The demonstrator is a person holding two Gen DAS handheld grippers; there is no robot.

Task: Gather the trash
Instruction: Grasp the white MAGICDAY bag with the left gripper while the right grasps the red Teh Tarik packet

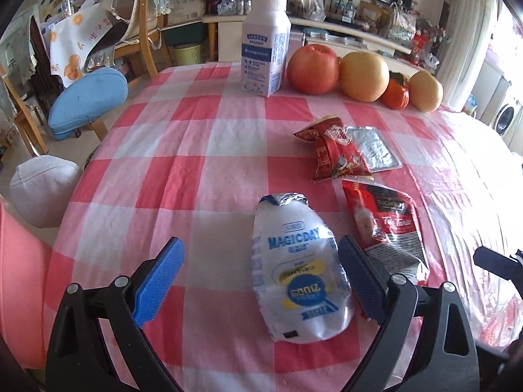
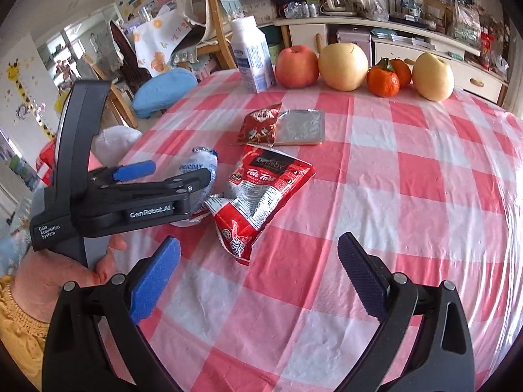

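Left gripper (image 1: 261,281) spread wide around the white pouch (image 1: 299,274), not touching. Right gripper (image 2: 260,274) spread, empty, near red wrapper (image 2: 261,196)

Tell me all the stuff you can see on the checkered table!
white pouch: 1, white and blue, near edge, between left gripper's fingers
Teh Tarik packet: 1, red and black, beside pouch
torn red wrapper: 1, red, mid-table
foil sachet: 1, silver, touching red wrapper
milk carton: 1, white, far edge
apple: 1, red, by carton
pears: 2, yellow, far row
tangerines: 2, orange, between pears
tablecloth: 1, red-white check
left hand-held gripper: open
right hand-held gripper: open, over cloth
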